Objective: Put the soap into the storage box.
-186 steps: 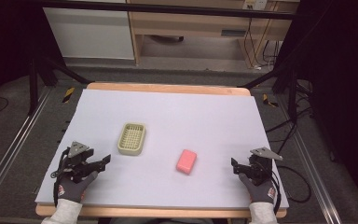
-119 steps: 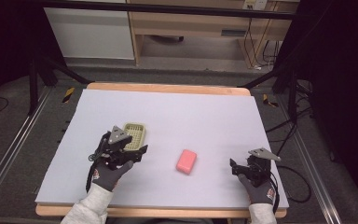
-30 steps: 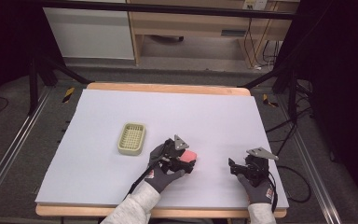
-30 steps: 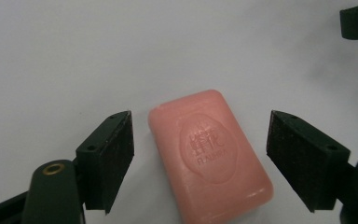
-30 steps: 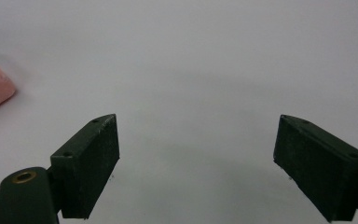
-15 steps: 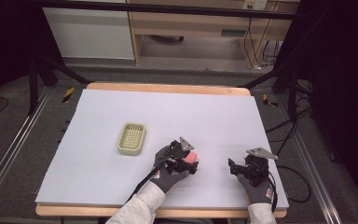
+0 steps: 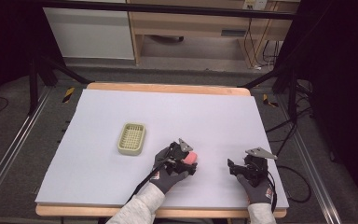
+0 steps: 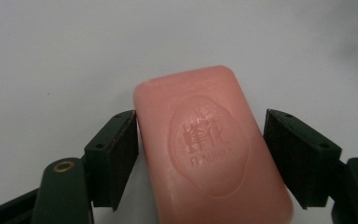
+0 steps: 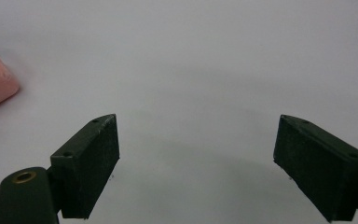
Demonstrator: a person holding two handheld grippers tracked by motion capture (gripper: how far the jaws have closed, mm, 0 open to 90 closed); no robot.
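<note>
The left gripper (image 8: 200, 154) is open around the soap (image 8: 209, 149), whose long axis runs along the jaws; the right gripper (image 9: 198, 163) is open and empty.

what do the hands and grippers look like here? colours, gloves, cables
Both hands wear dark grey knit gloves with red print near the cuff and light grey sleeves. The left gripper and right gripper are black, each topped by a grey three-cornered plate and trailing a black cable. In the gripper views the jaws are flat dark-green blocks with small screw holes and a brass rivet.
</note>
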